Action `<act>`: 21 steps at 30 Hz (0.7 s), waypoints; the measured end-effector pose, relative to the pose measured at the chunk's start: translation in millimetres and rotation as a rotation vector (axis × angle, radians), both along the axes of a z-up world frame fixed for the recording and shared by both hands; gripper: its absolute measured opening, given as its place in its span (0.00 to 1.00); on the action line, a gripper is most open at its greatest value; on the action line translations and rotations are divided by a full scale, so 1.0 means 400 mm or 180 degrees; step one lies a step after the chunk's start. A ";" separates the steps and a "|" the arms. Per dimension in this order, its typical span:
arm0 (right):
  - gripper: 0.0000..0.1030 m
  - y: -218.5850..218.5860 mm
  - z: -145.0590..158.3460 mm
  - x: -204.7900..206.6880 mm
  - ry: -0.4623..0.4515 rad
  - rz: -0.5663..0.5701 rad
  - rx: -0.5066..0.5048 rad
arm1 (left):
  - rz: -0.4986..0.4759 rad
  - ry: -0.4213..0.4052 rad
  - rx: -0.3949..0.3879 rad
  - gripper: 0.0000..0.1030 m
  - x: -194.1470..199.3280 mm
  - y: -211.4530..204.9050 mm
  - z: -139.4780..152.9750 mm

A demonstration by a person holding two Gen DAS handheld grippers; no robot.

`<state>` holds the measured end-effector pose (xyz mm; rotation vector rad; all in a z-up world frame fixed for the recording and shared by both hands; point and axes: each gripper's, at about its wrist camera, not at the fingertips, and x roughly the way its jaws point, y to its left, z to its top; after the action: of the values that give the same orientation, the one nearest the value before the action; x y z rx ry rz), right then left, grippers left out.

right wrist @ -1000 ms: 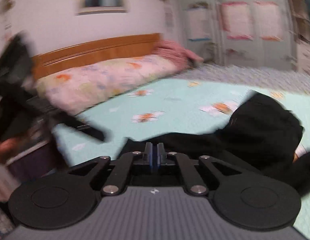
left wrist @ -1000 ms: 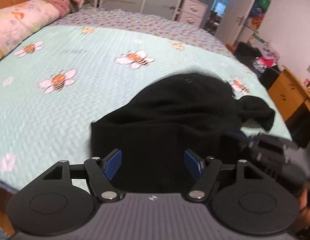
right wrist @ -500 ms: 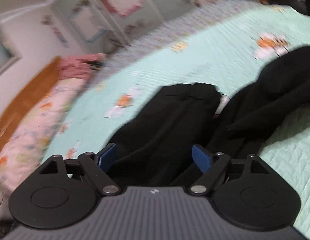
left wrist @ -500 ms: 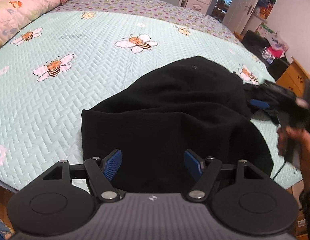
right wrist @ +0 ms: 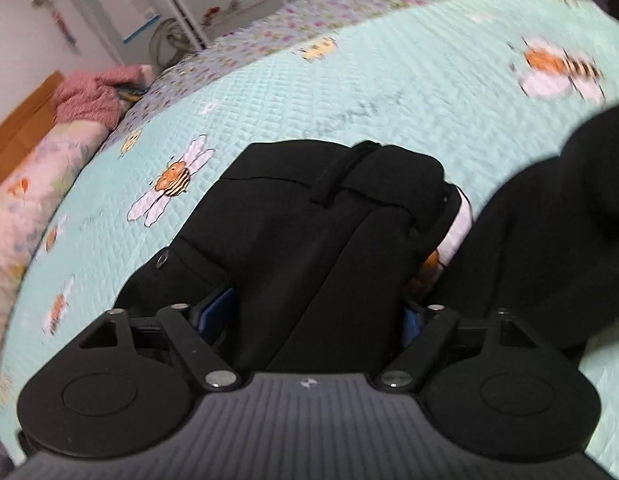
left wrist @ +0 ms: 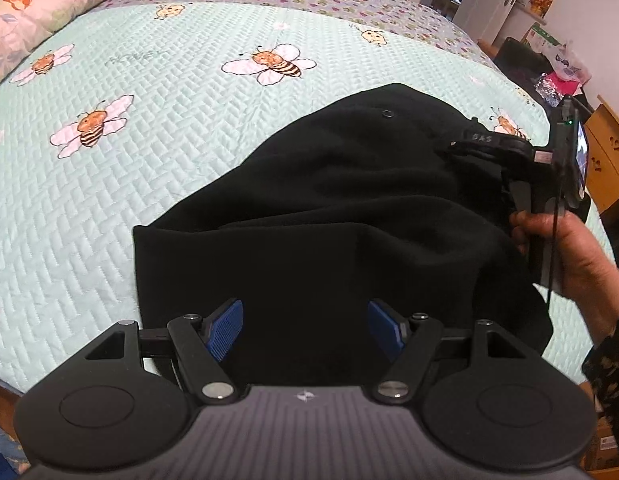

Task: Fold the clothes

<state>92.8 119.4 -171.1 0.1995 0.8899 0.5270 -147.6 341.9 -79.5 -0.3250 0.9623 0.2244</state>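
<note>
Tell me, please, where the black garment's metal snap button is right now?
In the left wrist view, the metal snap button sits near the far edge of the black garment, just beyond which lies a bee print on the mint quilt.

We see soft, even indoor light on the bedspread in the left view — sharp, with fisheye bending at the edges. The black garment swallows detail. Our right view is motion-blurred, worst toward the far bedspread — corners vignette dark.
</note>
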 end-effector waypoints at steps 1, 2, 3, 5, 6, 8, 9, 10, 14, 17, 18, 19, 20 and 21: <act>0.58 0.004 0.008 -0.006 -0.0093 0.0037 -0.0018 | -0.0006 -0.0002 -0.0003 0.70 -0.001 -0.003 0.000; 0.49 0.002 0.022 -0.018 -0.0194 0.0082 -0.0008 | -0.0009 -0.0001 -0.0003 0.70 -0.002 -0.005 0.000; 0.44 -0.003 0.036 -0.033 -0.0260 0.0129 0.0042 | -0.0001 0.0014 0.0013 0.70 -0.004 -0.007 0.000; 0.35 -0.020 0.062 -0.057 -0.0330 0.0211 0.0187 | 0.0026 0.0025 0.0033 0.70 -0.009 -0.009 0.002; 0.34 -0.032 0.076 -0.066 -0.0351 0.0244 0.0274 | 0.0044 0.0022 0.0037 0.70 -0.011 -0.009 0.004; 0.31 -0.042 0.104 -0.108 -0.0443 0.0339 0.0410 | 0.0057 -0.0024 0.0006 0.70 -0.012 -0.010 0.017; 0.31 -0.038 0.120 -0.139 -0.0553 0.0421 0.0431 | 0.0055 -0.0052 -0.0018 0.70 -0.012 -0.011 0.024; 0.31 -0.033 0.137 -0.175 -0.0689 0.0529 0.0430 | 0.0052 -0.0085 -0.0046 0.70 -0.012 -0.011 0.033; 0.31 0.003 0.185 -0.366 -0.1329 0.1093 0.0235 | 0.0052 -0.0285 -0.0300 0.70 -0.019 0.002 0.076; 0.31 0.019 0.181 -0.481 -0.1593 0.1452 0.0138 | 0.0078 -0.0433 -0.0529 0.71 -0.032 0.018 0.095; 0.31 0.025 0.175 -0.506 -0.1641 0.1551 0.0100 | 0.0073 -0.0431 -0.0549 0.71 -0.027 0.016 0.091; 0.31 0.030 0.169 -0.526 -0.1685 0.1628 0.0062 | 0.0068 -0.0429 -0.0569 0.71 -0.023 0.013 0.087; 0.31 0.035 0.162 -0.540 -0.1713 0.1683 0.0037 | 0.0064 -0.0427 -0.0589 0.71 -0.018 0.010 0.084; 0.31 0.039 0.157 -0.548 -0.1724 0.1708 0.0031 | 0.0059 -0.0425 -0.0610 0.71 -0.013 0.008 0.080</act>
<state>-126.3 135.1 -108.3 -0.1796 0.3991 1.0264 -152.9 345.0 -47.7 -0.5185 0.8503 0.1256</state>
